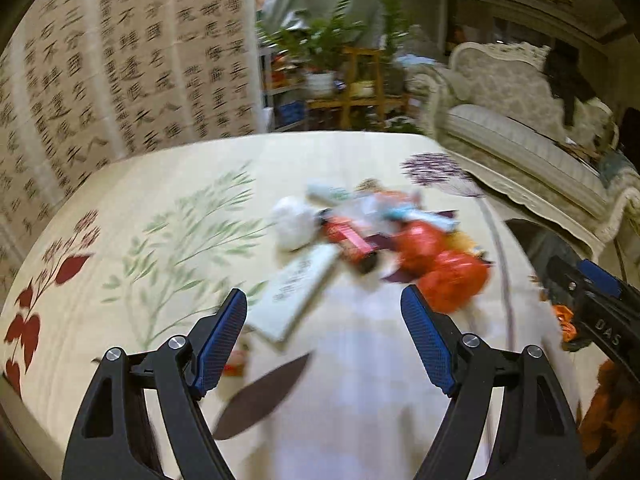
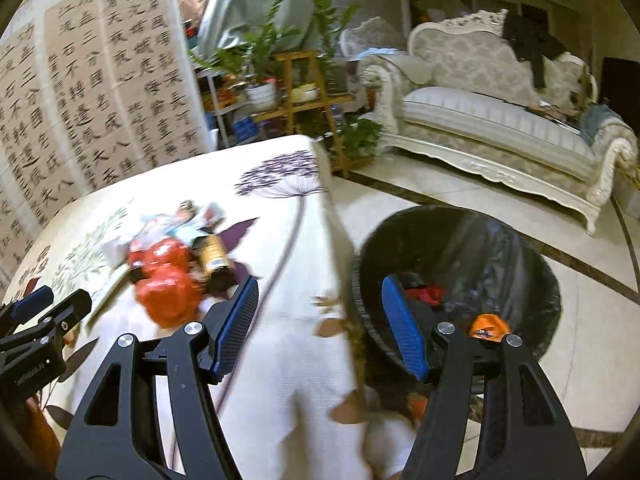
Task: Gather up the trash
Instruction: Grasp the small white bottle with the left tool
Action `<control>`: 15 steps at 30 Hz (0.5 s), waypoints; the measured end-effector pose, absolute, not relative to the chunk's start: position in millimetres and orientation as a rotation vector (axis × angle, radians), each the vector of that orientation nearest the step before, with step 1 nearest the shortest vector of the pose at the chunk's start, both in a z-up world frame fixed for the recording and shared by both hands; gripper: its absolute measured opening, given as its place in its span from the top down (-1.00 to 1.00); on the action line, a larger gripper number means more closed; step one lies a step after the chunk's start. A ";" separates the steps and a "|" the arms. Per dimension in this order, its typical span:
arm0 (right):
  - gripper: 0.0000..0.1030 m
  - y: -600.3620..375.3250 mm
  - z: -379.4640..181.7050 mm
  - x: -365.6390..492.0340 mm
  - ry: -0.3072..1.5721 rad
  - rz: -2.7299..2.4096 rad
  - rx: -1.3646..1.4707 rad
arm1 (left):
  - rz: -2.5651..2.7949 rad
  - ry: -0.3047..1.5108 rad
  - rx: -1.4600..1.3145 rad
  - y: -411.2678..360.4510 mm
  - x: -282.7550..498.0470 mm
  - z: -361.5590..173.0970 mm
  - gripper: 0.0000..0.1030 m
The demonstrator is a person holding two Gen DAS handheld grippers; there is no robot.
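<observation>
We judge the job partly done: the black-lined trash bin point(image 2: 460, 276) beside the table point(image 2: 288, 360) already holds some scraps, yet a heap of trash point(image 1: 384, 236) lies mid-table, among it an orange bag point(image 1: 452, 276) and a pale flat box point(image 1: 296, 296). Our left gripper point(image 1: 324, 340) and right gripper point(image 2: 320, 320) tilt downward, jaws released and empty.

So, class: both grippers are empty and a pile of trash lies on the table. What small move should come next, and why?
Probably reach the open left gripper forward to the pale flat box, the nearest piece of the trash pile. The lined bin beside the table is ready, and the right gripper is empty too.
</observation>
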State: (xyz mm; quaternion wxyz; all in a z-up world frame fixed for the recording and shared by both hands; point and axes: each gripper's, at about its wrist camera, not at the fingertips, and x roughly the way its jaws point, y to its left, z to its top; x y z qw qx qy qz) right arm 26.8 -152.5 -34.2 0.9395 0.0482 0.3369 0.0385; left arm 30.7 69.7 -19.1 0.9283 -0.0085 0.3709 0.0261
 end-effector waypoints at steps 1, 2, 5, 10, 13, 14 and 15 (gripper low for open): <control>-0.22 -147.5 -34.1 27.1 0.691 0.090 0.093 | 0.068 0.767 -0.031 78.0 30.3 -20.7 -0.49; -0.22 -141.4 -34.3 27.6 0.694 0.102 0.088 | 0.081 0.772 -0.040 85.0 29.2 -22.5 -0.49; -0.22 -127.2 -35.1 29.9 0.700 0.131 0.072 | 0.121 0.787 -0.060 106.2 28.0 -28.2 -0.49; -0.22 -108.8 -38.6 33.6 0.716 0.160 0.054 | 0.143 0.831 -0.094 126.6 31.3 -38.0 -0.40; -0.22 -100.0 -40.6 37.2 0.726 0.173 0.045 | 0.138 0.859 -0.106 132.1 32.1 -44.0 -0.24; -0.22 -97.4 -41.2 37.9 0.727 0.177 0.043 | 0.136 0.865 -0.107 133.4 33.0 -45.5 -0.21; -0.22 -95.3 -41.2 39.0 0.729 0.181 0.039 | 0.134 0.870 -0.106 133.8 33.4 -46.9 -0.14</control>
